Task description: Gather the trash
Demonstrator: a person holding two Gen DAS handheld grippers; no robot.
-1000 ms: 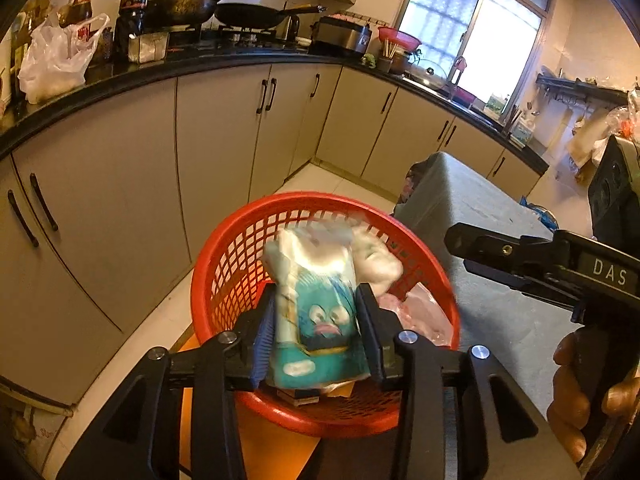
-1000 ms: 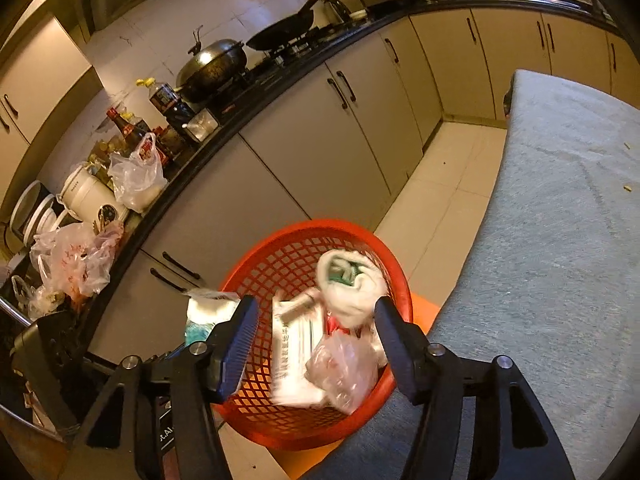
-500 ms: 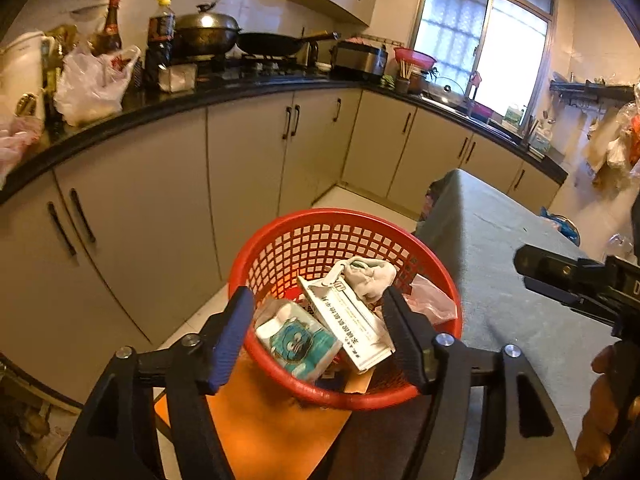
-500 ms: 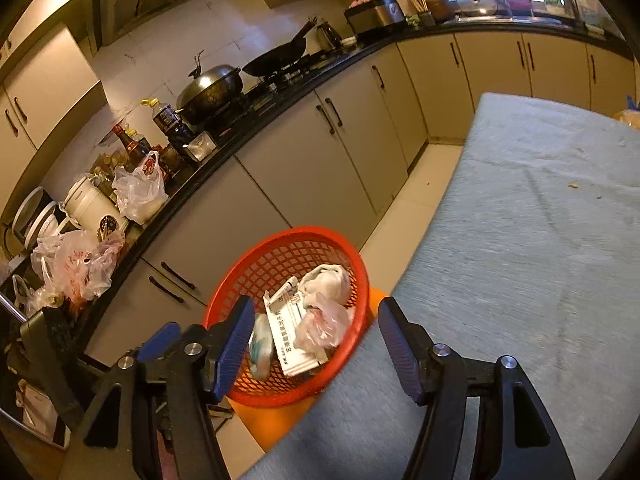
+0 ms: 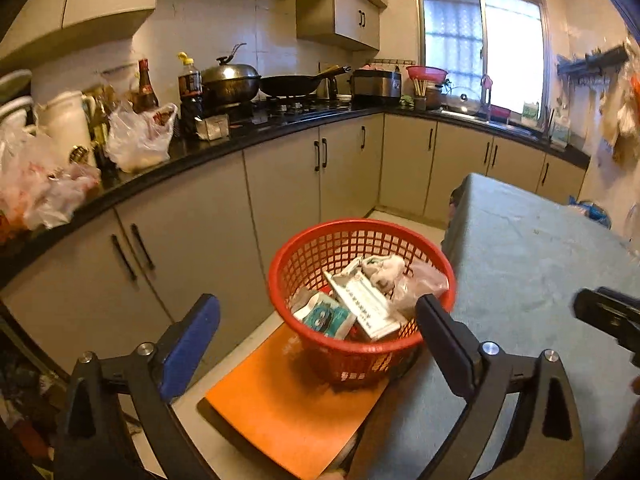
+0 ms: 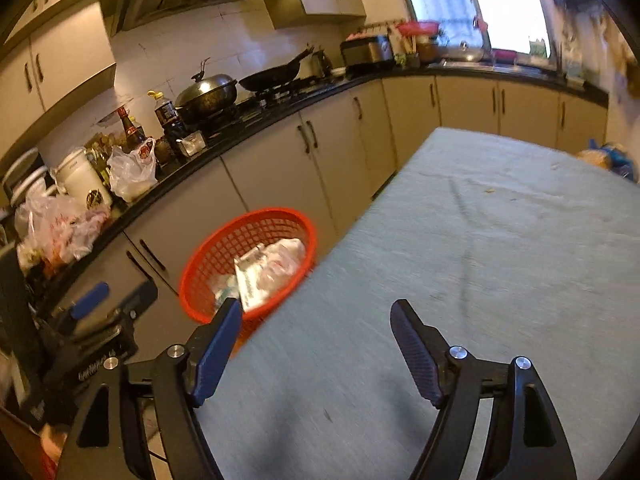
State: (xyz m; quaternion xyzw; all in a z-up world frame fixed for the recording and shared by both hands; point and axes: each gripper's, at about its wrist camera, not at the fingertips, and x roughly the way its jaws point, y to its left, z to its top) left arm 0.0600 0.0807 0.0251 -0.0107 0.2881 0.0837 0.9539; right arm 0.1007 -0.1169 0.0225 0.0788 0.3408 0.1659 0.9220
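Tilting downward, both tongs (image 5: 318, 334) (image 6: 316, 350) just opening, empty.

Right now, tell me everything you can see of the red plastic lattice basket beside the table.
The red plastic lattice basket is round, with a solid rolled rim and open grid walls. It stands upright on an orange flat seat close against the edge of the grey cloth-covered table. Inside lie a teal-printed packet, a white printed paper pack, crumpled white wrapping and a clear plastic bag. No fingers touch it.

The grey-clothed table (image 6: 500, 240) lies bare ahead, while the red basket (image 5: 360, 352) blocks its left edge.
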